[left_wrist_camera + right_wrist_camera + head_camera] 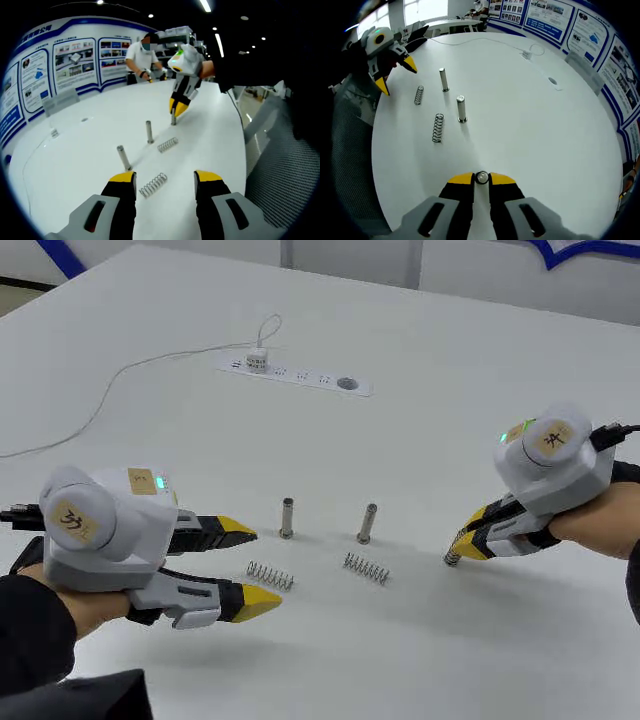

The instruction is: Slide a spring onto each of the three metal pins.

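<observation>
Two bare metal pins [287,518] [367,523] stand upright mid-table. In front of them two loose springs [270,575] [366,568] lie flat. My left gripper [248,565] is open at the lower left, its yellow tips either side of the nearer spring [153,185] and just short of it. At the right, a third pin [452,558] wears what looks like a coiled spring. My right gripper [470,540] is shut around its top; the round pin end [481,177] shows between the jaws.
A white power strip [295,373] with a plug and a long cable lies at the back of the table. A person [141,57] stands at the table's far end. The table [235,150] edge runs along the right of the left gripper view.
</observation>
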A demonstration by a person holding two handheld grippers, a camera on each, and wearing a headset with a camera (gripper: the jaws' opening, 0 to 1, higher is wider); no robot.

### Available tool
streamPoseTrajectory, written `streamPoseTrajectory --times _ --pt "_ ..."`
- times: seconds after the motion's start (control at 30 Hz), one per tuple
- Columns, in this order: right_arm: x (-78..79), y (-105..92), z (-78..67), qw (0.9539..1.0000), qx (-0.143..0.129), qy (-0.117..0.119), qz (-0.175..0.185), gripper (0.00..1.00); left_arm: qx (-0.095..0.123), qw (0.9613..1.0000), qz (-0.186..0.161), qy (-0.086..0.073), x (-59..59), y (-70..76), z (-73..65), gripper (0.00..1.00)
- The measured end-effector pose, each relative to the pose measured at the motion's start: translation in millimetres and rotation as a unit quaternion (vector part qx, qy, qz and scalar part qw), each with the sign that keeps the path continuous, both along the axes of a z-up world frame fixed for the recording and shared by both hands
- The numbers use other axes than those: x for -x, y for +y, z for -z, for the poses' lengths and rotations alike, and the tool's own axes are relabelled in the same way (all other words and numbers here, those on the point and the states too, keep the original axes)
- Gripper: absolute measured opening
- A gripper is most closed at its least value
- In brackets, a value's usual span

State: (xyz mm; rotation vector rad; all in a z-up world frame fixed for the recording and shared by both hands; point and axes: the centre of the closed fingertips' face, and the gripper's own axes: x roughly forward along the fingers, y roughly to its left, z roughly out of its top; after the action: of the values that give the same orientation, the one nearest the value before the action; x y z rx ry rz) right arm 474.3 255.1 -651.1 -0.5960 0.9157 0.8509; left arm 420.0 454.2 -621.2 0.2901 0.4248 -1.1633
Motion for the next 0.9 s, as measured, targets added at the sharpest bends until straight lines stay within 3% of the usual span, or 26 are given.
streamPoseTrajectory --times 0.57,0.9 --pt "13.3 -12.5 11.4 0.9998 -0.001 0.009 0.018 0.14 0.001 1.0000 0.003 -0.001 1.1 -1.8 -0.6 0.47" --pt "34.5 8.4 15.0 0.9998 -0.013 0.012 0.008 0.14 0.001 1.0000 0.005 -0.003 2.7 -2.9 -1.4 0.47"
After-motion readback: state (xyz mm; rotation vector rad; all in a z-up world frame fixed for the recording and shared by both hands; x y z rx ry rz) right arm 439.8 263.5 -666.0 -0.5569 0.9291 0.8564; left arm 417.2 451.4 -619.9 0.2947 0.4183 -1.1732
